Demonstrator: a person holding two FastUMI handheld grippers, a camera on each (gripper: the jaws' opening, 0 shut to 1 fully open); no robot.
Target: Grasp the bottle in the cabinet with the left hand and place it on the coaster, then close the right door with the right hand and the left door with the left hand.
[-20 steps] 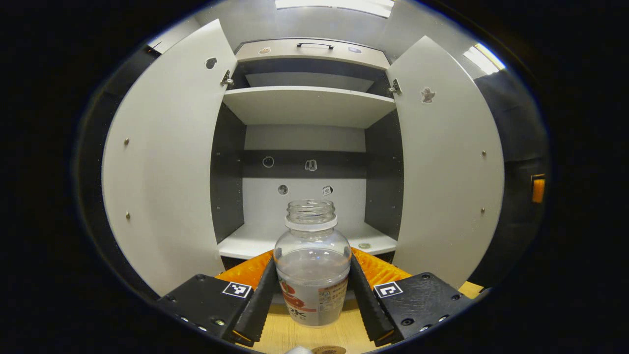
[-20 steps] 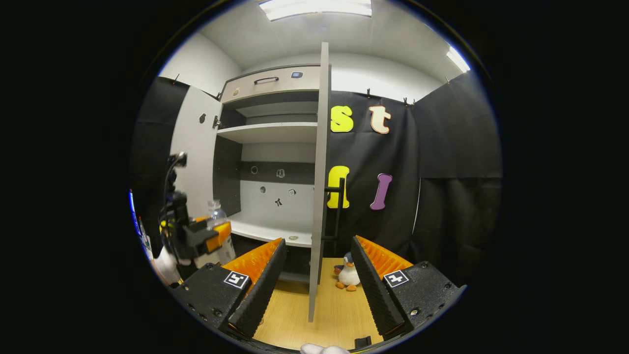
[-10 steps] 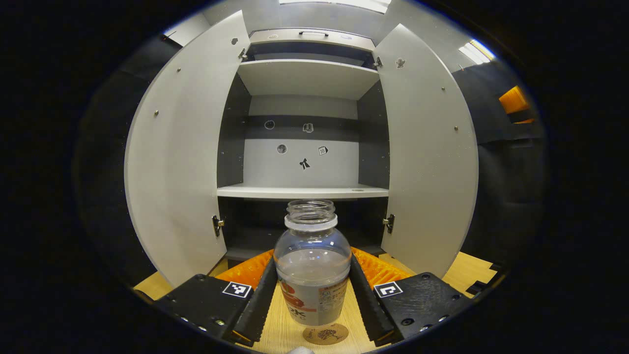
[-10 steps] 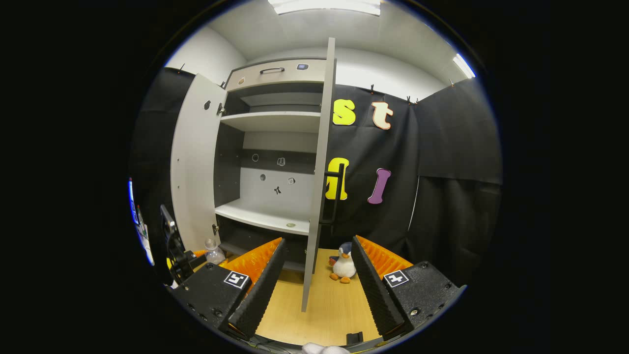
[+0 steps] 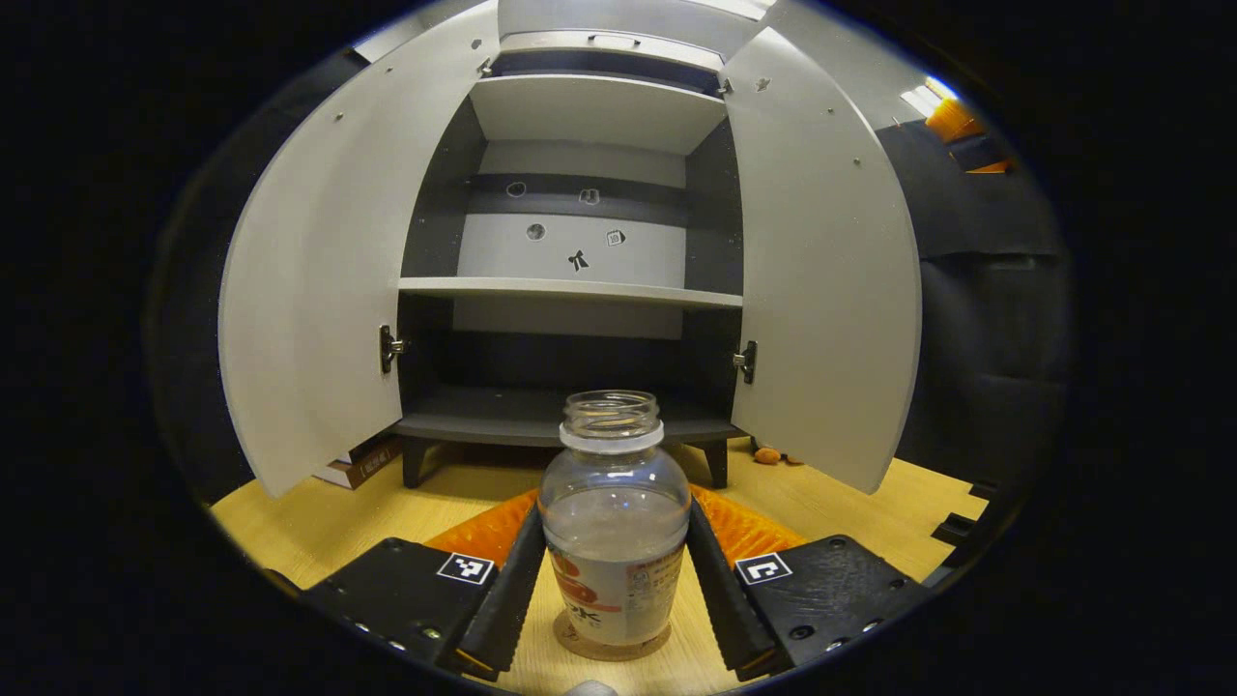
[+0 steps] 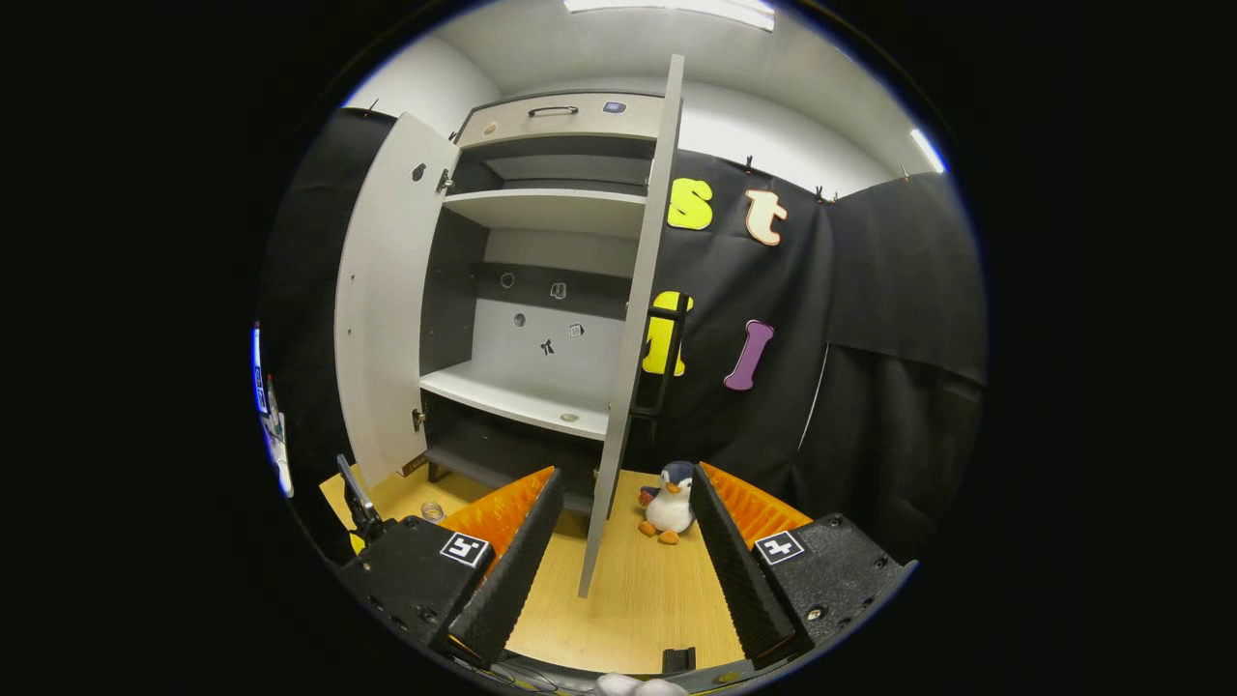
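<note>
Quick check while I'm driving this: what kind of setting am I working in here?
Likely a staged recording booth, not a real home: black cloth wall behind, a grey cabinet with both doors open on a wooden tabletop, and a toy penguin as a prop.

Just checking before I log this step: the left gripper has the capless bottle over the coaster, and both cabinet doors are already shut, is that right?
Not quite. The doors are not shut: the left gripper view shows the left door and right door both swung wide open. The rest holds: the left gripper has its jaws closed on the capless bottle, whose base sits over the coaster.
</note>
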